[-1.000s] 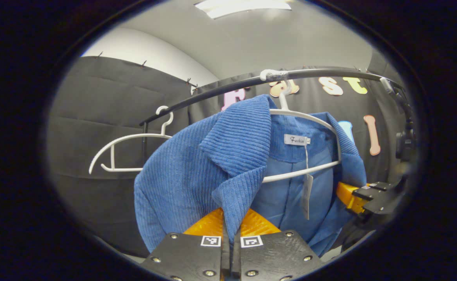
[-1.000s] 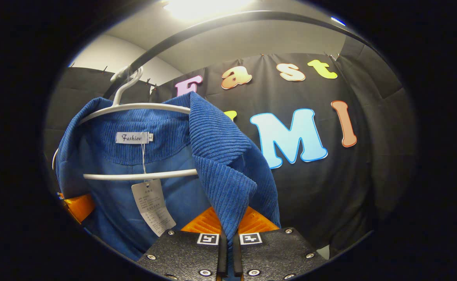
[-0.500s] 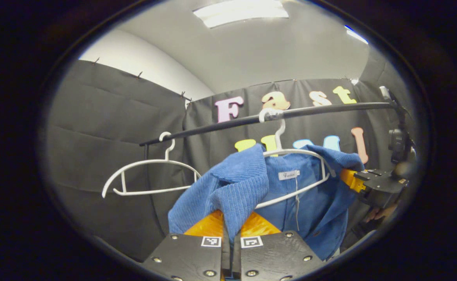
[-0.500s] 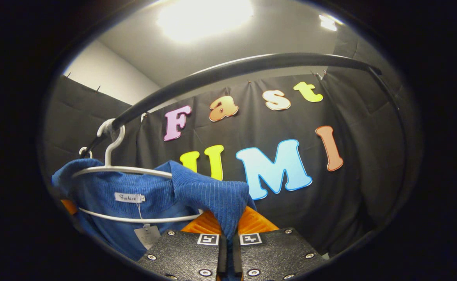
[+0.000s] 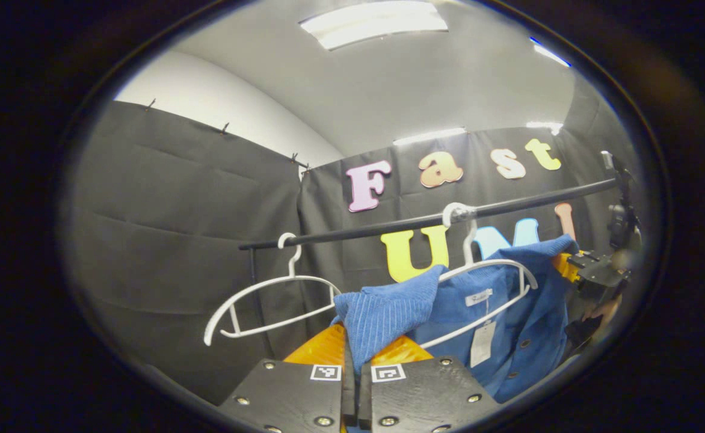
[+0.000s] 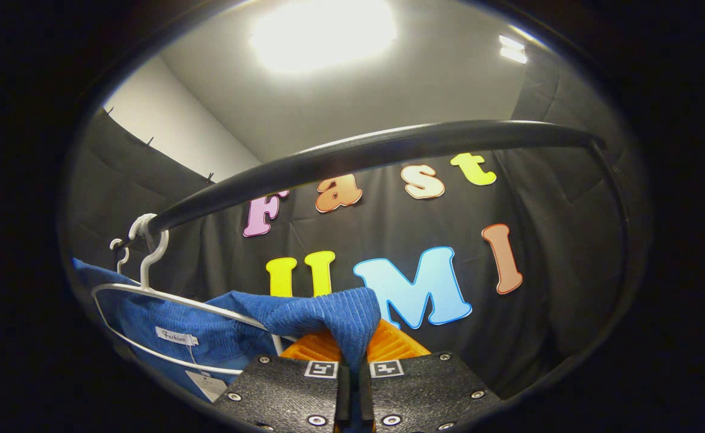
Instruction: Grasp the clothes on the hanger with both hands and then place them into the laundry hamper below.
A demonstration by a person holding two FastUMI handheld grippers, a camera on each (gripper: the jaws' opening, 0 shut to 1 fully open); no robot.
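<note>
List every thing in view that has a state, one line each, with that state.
Blue jacket: front open, pinched at both sides, draped over its hanger.
Jacket's white hanger: hooked on the rail, tilted.
Empty white hanger: hooked on the rail, bare.
Black rail: carries both hangers.
Left gripper: shut on the jacket's cloth.
Right gripper: shut on the jacket's cloth.
Ceiling light: on.

Both views look upward, close, sharing the rail [image 5: 424,221] and hanger [image 6: 148,282].
</note>
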